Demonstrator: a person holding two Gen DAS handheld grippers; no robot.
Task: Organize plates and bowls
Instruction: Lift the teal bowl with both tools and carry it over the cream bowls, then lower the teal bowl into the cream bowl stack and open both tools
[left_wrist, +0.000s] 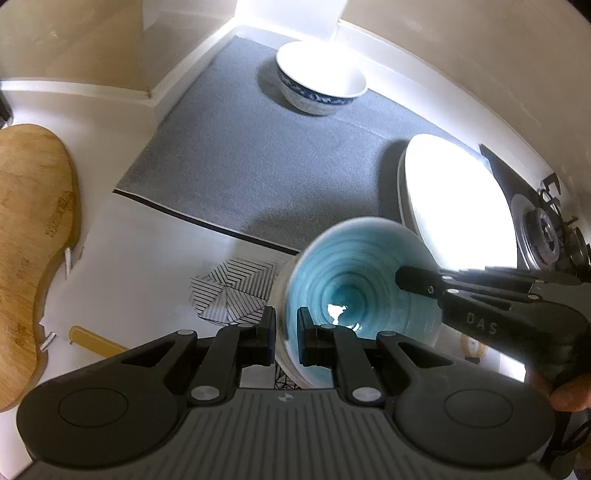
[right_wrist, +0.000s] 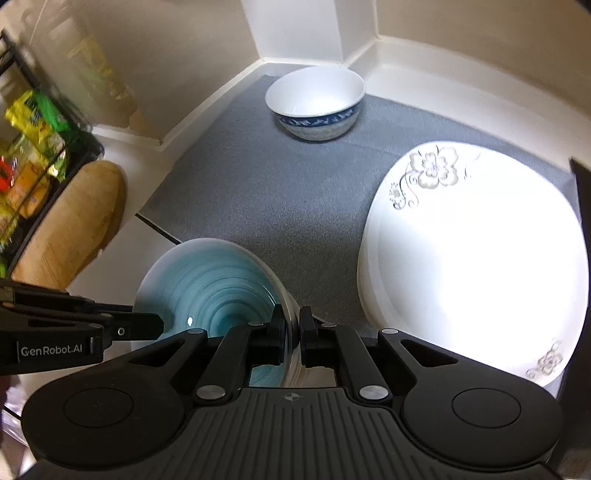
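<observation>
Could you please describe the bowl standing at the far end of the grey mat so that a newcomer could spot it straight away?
Start from the grey mat spread over the white counter and follow it to its far corner by the wall. There stands a white bowl, upright and apparently empty. A dark blue patterned band around its outside sets it apart from the teal swirled bowl held in both grippers and the flat floral white plate.
</observation>
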